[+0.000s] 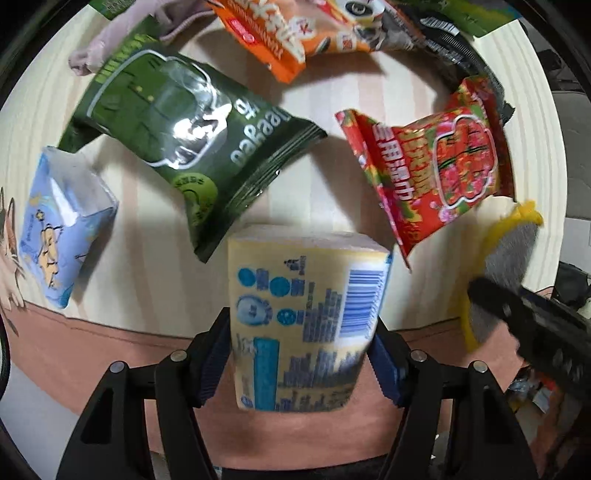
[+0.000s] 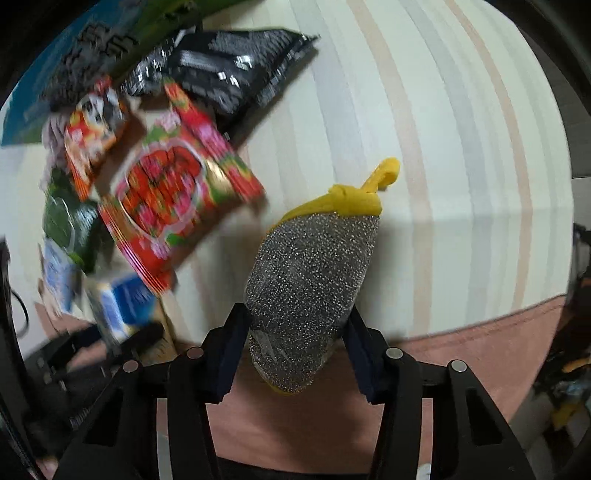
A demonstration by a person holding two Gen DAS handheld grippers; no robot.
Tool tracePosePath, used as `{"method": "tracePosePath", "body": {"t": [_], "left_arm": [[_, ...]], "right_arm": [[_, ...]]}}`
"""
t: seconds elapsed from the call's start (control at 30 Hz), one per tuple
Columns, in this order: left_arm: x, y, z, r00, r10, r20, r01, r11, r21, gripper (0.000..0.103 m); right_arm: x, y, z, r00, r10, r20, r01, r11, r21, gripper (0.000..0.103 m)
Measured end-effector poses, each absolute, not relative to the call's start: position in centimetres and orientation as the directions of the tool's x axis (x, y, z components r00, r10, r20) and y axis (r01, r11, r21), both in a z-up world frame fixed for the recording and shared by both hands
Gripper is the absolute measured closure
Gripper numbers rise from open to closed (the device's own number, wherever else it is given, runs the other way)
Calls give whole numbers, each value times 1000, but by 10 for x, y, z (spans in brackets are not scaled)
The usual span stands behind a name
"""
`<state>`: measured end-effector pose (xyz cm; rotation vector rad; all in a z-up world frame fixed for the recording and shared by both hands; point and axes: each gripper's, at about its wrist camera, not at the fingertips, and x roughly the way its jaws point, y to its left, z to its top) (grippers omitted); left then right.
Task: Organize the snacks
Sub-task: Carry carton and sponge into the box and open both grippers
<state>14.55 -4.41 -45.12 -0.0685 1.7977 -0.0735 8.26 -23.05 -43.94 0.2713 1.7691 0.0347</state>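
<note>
Left wrist view: the left gripper [image 1: 301, 350] has its two jaws pressed on the sides of a yellow box [image 1: 306, 317] with blue print. The box sits at the near edge of the striped table [image 1: 325, 177], where a pink band [image 1: 110, 354] begins. Just behind the box lie a green bag [image 1: 184, 136] on the left side and a red bag [image 1: 436, 173] on the right side. A bare strip of table runs between those two bags. Left of the box stands a light blue box [image 1: 62, 229], well apart. An orange bag [image 1: 273, 33] lies far behind.

Right wrist view: the right gripper [image 2: 295, 354] has its jaws squeezed on a grey sparkly sponge [image 2: 310, 288] with a yellow rim. The sponge is by the table edge. Right of the sponge the striped table [image 2: 461, 166] is bare. Left of the sponge is the red bag [image 2: 173, 195], close by. A black bag [image 2: 236, 70] lies behind it.
</note>
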Motion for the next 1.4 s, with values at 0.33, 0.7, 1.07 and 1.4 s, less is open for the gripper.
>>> {"method": "tracePosePath", "body": {"t": [0.33,0.7,1.07,1.4], "left_arm": [[92,-37,-428,-111,-6,-994,-3,1000,-6,42],[77,-34,-268,113,-173,-978,-10,984,-176,42],[289,-17,-249,155,-230,-961,-3,973,-233,42],[429,-25,-325,-26,-270,-963,21,963,-270,42]], "right_arm": [[59,-236,-439,-115,200,-973,151,972,182,54],[77,-222,-291,60,386,-920,-72,921,382,55],[258,-219,-226,173,333,-927,-173,937,304,55],[427,-163,-323,76,226,-971,-191,959,208,55]]}}
